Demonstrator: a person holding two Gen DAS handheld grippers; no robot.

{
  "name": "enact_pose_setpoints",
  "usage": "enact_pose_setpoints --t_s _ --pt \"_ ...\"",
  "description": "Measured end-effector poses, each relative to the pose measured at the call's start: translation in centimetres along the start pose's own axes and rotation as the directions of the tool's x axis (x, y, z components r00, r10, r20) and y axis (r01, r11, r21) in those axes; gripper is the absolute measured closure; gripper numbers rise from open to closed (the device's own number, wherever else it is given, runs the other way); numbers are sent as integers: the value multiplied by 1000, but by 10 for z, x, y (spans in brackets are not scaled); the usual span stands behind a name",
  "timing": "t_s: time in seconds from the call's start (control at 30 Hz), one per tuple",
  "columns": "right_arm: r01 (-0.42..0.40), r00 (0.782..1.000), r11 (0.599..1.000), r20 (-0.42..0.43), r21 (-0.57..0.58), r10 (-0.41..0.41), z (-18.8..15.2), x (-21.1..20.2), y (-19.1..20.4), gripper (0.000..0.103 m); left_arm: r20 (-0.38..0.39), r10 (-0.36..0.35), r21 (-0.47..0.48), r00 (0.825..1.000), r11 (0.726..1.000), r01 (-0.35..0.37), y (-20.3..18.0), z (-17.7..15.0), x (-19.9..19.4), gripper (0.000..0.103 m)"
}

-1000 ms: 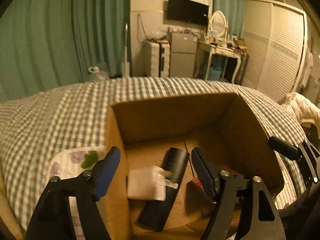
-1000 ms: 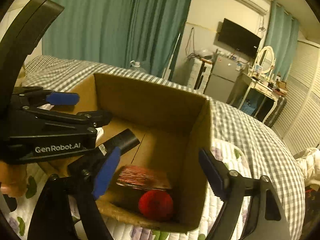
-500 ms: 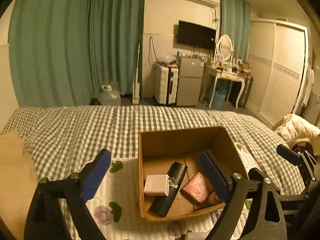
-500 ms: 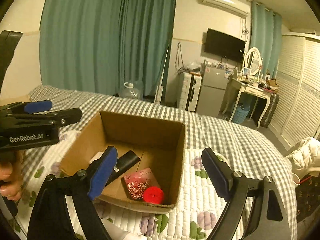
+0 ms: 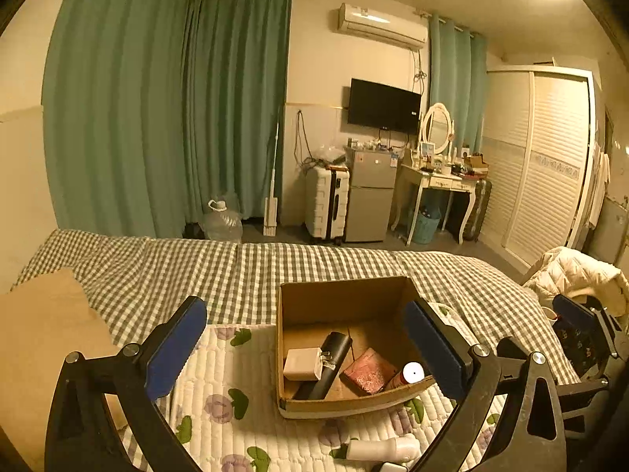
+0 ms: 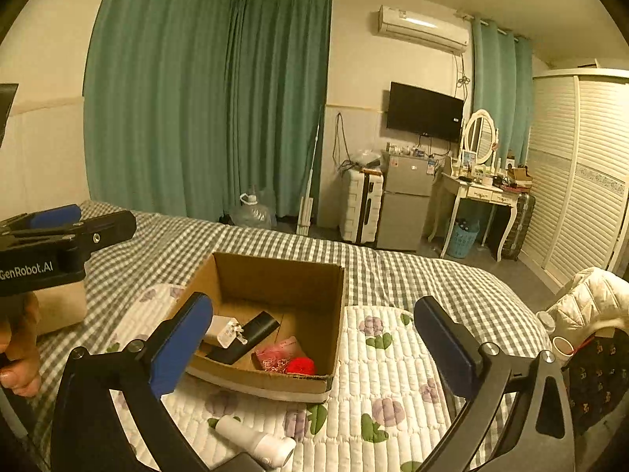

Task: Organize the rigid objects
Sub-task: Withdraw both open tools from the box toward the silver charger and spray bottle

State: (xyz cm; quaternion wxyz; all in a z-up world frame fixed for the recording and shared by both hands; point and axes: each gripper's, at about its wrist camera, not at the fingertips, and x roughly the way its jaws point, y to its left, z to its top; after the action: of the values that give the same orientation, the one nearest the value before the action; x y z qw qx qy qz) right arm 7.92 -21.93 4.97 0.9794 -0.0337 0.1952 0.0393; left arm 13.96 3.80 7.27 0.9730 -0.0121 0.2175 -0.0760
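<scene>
Green curtains and a wall-mounted television back a bedroom where a checked bedspread carries a white quilted mat with a flower print. On that mat sits an open brown cardboard box, and both grippers hang above and short of it.

The left gripper has its blue-padded fingers spread wide with nothing between them; the right gripper is spread just as wide and equally empty.

The likeliest trouble lies with the white cylindrical bottle-like object lying on its side on the mat, just in front of the box's near wall. Being round and smooth, it may roll away or squirt out if the pads close off-centre, and the soft quilting may give under a downward push. A descent that drifts forward could also catch the box's near wall and shove the light carton across the mat.

Inside the box, a white square charger with metal prongs rests on a black cylindrical tube that lies diagonally. To their right lies a flat pink patterned packet, and in the near right corner stands a small red container with a white top, which reads as a red ball from the right wrist view.
</scene>
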Motion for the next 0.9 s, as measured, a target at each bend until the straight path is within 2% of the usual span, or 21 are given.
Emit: enact_pose_setpoints --t_s 0.2,0.53,0.77,0.9 --pt "26 999 1000 43 -7 -26 -2 -29 -1 0 17 19 14 1000 1000 -20 -5 -7 -19 0" --pt "9 999 1000 42 3 -9 -14 -61 -6 0 23 28 41 999 999 -29 -13 -20 -38 0" --pt "9 1000 1000 28 4 -10 -25 -68 -11 0 2 11 49 1000 999 -11 -17 -33 -41 0" --pt "11 1000 1000 11 3 -11 -36 -66 -15 0 -12 -22 62 1000 998 23 -22 -44 -39 0"
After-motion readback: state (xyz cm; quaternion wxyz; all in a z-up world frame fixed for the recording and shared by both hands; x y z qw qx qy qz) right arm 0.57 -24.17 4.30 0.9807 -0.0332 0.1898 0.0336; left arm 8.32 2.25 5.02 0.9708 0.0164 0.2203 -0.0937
